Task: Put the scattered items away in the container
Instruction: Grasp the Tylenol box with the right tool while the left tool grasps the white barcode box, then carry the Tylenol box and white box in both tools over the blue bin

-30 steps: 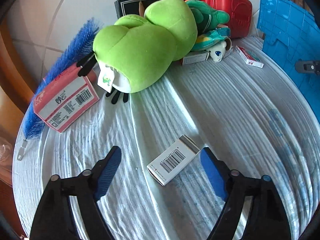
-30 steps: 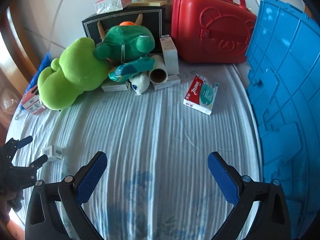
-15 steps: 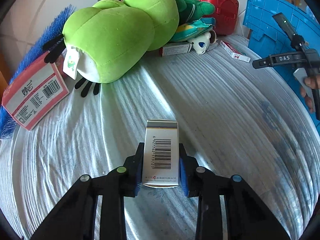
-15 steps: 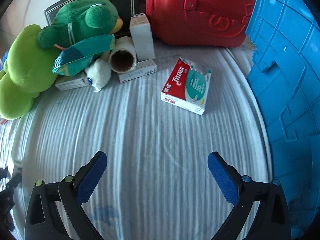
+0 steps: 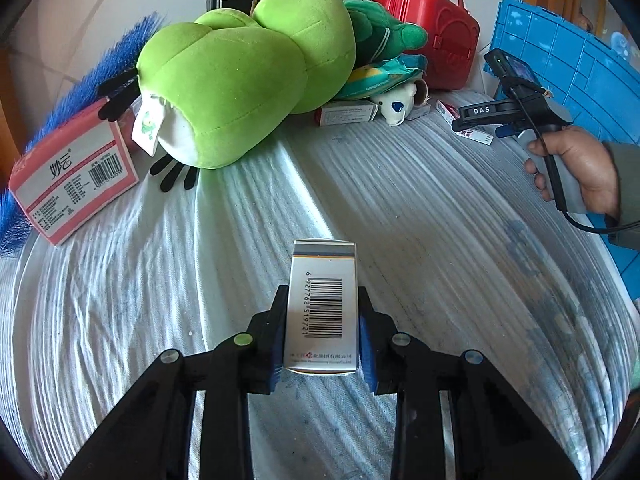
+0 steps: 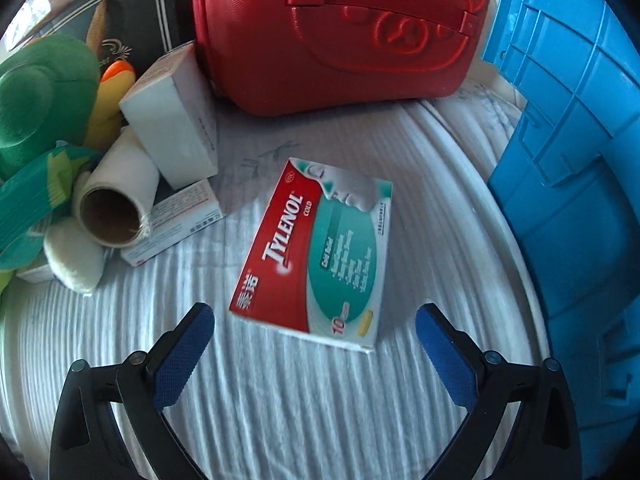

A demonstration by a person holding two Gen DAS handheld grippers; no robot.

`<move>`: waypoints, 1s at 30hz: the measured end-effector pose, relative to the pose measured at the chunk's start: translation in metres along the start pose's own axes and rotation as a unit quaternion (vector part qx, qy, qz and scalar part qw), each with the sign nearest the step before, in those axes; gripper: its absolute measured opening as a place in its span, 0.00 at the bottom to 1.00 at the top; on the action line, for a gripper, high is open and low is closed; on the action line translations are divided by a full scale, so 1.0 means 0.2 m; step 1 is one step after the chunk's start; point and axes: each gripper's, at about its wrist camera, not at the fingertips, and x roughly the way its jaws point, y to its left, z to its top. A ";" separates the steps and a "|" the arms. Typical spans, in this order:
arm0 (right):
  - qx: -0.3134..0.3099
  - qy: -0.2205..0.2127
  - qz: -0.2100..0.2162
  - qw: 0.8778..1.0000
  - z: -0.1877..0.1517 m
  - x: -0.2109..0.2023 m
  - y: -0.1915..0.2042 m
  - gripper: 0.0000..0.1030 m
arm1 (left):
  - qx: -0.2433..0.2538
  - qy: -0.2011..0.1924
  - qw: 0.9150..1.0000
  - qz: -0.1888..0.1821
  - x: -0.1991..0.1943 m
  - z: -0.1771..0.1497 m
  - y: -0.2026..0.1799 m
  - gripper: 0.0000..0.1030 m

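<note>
Left wrist view has the left gripper (image 5: 322, 330) clamped on a small barcoded box (image 5: 322, 308) by its narrow sides, which could twist loose, while the right gripper (image 6: 316, 354), spread apart just behind the Tylenol box (image 6: 316, 252), may shove it forward.

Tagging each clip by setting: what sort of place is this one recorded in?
Probably a home, on a round table under a white ribbed cloth. Household clutter suggests it: a green plush toy, a Tylenol Cold box, a red toy suitcase, and a blue plastic crate beside them.
</note>
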 end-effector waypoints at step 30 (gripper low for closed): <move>-0.007 0.011 0.078 0.997 -0.29 -0.44 0.14 0.73 | -0.043 -0.017 0.999 0.017 -0.28 0.08 -0.10 0.29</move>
